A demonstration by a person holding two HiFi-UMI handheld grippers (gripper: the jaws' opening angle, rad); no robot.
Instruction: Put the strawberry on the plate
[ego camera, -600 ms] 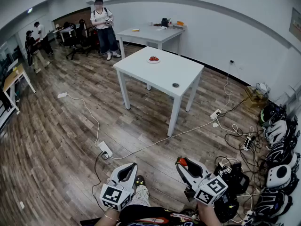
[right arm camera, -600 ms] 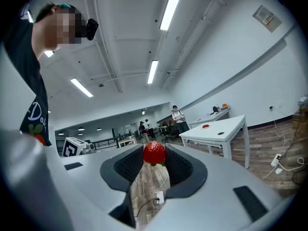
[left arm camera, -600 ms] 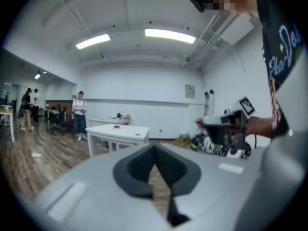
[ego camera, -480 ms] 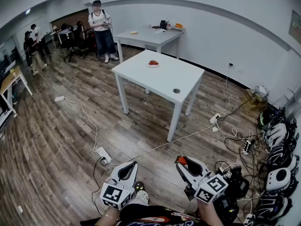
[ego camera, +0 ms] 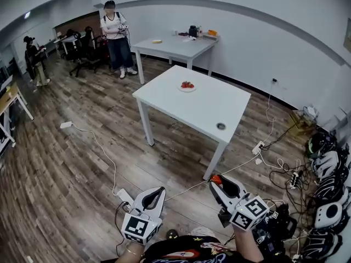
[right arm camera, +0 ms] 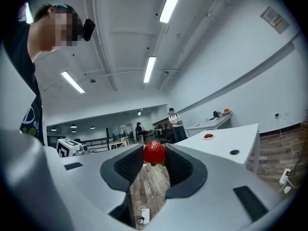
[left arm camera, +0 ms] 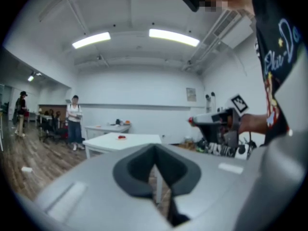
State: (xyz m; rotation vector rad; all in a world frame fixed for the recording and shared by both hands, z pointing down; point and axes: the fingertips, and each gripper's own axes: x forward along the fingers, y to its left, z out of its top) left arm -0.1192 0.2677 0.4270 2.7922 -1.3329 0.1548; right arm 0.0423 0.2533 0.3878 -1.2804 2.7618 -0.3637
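A red strawberry (right arm camera: 154, 153) sits pinched between the tips of my right gripper (right arm camera: 154, 156), which is shut on it. In the head view this gripper (ego camera: 216, 181) hangs low over the wooden floor, well short of the white table (ego camera: 205, 106). A small white plate (ego camera: 187, 90) with red strawberries on it lies at the table's far side, also seen from the right gripper as the plate (right arm camera: 208, 137). My left gripper (ego camera: 160, 190) is beside the right one, shut with nothing in it; its tips meet in its own view (left arm camera: 155, 151).
A small dark round object (ego camera: 221, 126) lies near the table's front corner. Cables and a power strip (ego camera: 125, 196) cross the floor. Headsets (ego camera: 329, 185) pile up along the right wall. A second table (ego camera: 173, 44) and a standing person (ego camera: 114, 34) are at the back.
The view has moved toward the white table, which now looks larger and nearer. Both grippers keep their pose, the right one still holding the strawberry.
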